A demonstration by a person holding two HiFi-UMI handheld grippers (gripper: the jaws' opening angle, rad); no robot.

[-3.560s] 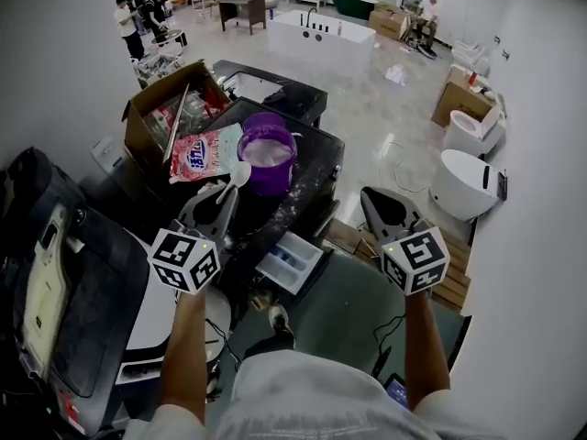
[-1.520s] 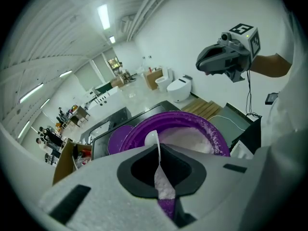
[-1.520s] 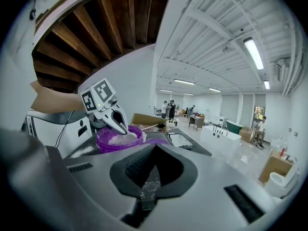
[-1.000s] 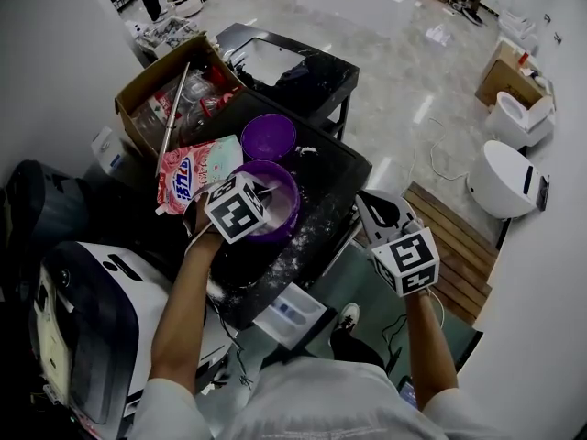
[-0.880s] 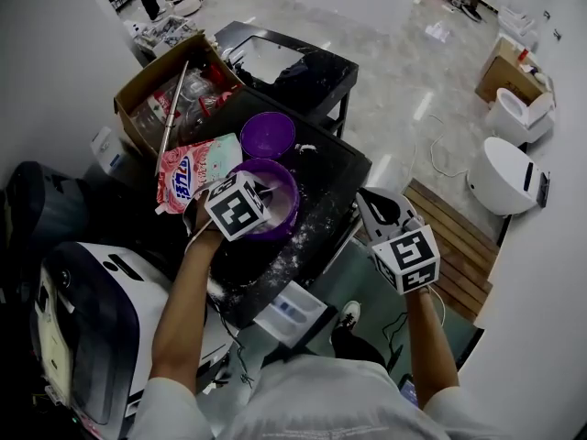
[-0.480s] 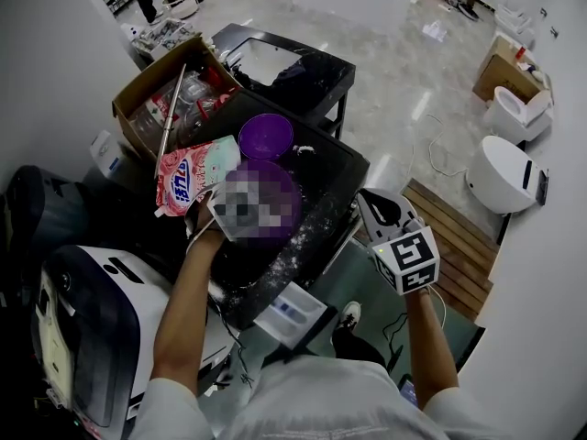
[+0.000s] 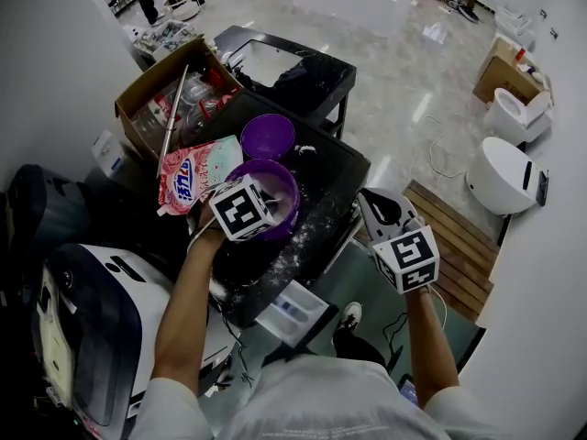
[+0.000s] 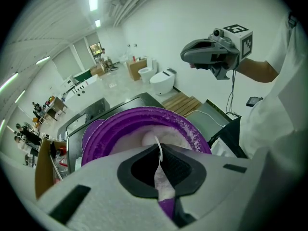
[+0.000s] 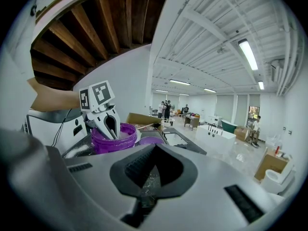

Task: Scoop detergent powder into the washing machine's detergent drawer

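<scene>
White detergent powder (image 8: pixel 137 139) fills a purple tub (image 7: pixel 284 177) that stands on a black tabletop (image 7: pixel 326 200) dusted with spilled powder. The left hand-held gripper (image 8: pixel 162 179) hangs over the tub, clenched on the thin handle of a white scoop (image 8: pixel 158 152) that reaches toward the powder. Just behind the tub lies a round purple lid (image 7: pixel 268 136). To the tub's left is a pink detergent bag (image 7: pixel 191 172), beside an open cardboard box (image 7: pixel 160 94). Below the tabletop's near edge, the detergent drawer (image 7: pixel 292 312) stands pulled out from the white washing machine (image 7: pixel 101 328). The right hand-held gripper (image 9: pixel 148 177) is held in the air, well to the right of the tub, with its jaws together on nothing.
</scene>
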